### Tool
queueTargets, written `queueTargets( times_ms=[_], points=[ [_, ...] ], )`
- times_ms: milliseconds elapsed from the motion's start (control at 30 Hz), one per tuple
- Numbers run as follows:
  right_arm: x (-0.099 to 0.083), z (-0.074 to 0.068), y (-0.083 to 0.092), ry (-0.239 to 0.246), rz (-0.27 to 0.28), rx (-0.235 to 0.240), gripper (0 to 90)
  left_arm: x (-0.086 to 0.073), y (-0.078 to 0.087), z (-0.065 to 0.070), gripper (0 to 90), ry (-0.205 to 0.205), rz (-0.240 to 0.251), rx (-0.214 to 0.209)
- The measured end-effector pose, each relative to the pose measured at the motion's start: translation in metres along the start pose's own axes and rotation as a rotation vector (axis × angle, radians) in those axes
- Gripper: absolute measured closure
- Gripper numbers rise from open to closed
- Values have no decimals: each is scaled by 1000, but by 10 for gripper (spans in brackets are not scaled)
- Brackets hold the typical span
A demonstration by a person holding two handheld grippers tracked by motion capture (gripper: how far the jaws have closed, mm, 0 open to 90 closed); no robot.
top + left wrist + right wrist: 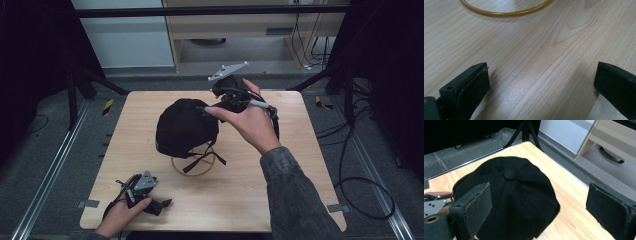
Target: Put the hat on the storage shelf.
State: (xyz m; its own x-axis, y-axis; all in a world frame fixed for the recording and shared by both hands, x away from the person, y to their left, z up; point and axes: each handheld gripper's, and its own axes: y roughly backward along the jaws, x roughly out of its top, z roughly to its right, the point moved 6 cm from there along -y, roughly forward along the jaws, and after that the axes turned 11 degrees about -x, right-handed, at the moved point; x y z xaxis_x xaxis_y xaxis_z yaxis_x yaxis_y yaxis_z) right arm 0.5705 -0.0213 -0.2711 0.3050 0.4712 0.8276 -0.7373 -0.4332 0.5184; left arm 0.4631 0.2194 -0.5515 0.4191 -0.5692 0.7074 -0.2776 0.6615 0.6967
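The right gripper (pixel 207 111) hovers at the right edge of the black cap (pixel 186 127), just above centre of the high view, its jaws spread wide with nothing between them. In the right gripper view the cap (pixel 509 195) lies between and beyond the two jaws, its top button near the middle of the frame. The cap sits on a yellow ring stand (pixel 194 167) in the middle of the bench (pixel 280 180), a strap hanging down inside the ring. The left gripper (pixel 160 205) rests low on the bench in the lower left of the frame, jaws also wide apart and empty; its own view shows part of the ring (pixel 506 12) at top.

The step in hand looks like the reach for the cap. Next, the right gripper would need to come down over the crown or brim and close on the fabric.

Count: one cap, one ring stand, two grippers.
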Motion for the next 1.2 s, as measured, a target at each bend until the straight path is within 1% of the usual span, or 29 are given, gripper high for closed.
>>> queueTargets(
  times_ms=[33, 67, 100, 167, 233, 300, 600, 700, 733, 767, 800, 833, 867, 900, 933, 967, 1033, 1133, 1167, 1200],
  points=[
    [-4, 3, 3, -3, 2, -2, 55, 0, 0, 0, 0, 0, 0, 0],
    [-4, 3, 3, -3, 2, -2, 55, 0, 0, 0, 0, 0, 0, 0],
    [-8, 9, 7, -6, 2, -14, 54, 0, 0, 0, 0, 0, 0, 0],
    [-10, 11, 8, -7, 3, -20, 54, 0, 0, 0, 0, 0, 0, 0],
    [-17, 18, 16, -10, 6, -32, 46, 0, 0, 0, 0, 0, 0, 0],
    [-20, 20, 19, -13, 4, -33, 46, 0, 0, 0, 0, 0, 0, 0],
    [-50, 43, 39, -31, 4, -87, 44, 0, 0, 0, 0, 0, 2, 1],
    [-59, 49, 43, -28, -7, -102, 45, 0, 0, 0, 0, 0, 2, 1],
    [-63, 51, 44, -31, -20, -110, 47, 0, 0, 0, 0, 0, 2, 1],
    [-70, 54, 46, -28, -29, -122, 52, 0, 0, 0, 0, 0, 2, 1],
    [-70, 54, 46, -28, -29, -122, 52, 0, 0, 0, 0, 0, 2, 1],
    [-74, 55, 47, -31, -35, -128, 56, 0, 0, 0, 0, 0, 2, 1],
    [-78, 56, 48, -25, -40, -134, 60, 0, 0, 0, 0, 0, 2, 1],
    [-85, 58, 50, -23, -58, -142, 66, 0, 0, 0, 0, 0, 3, 1],
    [-85, 58, 50, -23, -58, -142, 66, 0, 0, 0, 0, 0, 3, 1],
    [-92, 59, 52, -24, -62, -151, 74, 0, 0, 0, 0, 0, 3, 1],
    [-95, 60, 53, -27, -65, -152, 74, 0, 0, 0, 0, 0, 3, 1],
    [-105, 62, 54, -26, -76, -161, 80, 0, 0, 0, 0, 0, 3, 1],
    [-112, 63, 55, -27, -77, -161, 83, 0, 0, 0, 0, 0, 3, 1],
    [-112, 63, 55, -27, -77, -161, 83, 0, 0, 0, 0, 0, 3, 1]
  ],
)
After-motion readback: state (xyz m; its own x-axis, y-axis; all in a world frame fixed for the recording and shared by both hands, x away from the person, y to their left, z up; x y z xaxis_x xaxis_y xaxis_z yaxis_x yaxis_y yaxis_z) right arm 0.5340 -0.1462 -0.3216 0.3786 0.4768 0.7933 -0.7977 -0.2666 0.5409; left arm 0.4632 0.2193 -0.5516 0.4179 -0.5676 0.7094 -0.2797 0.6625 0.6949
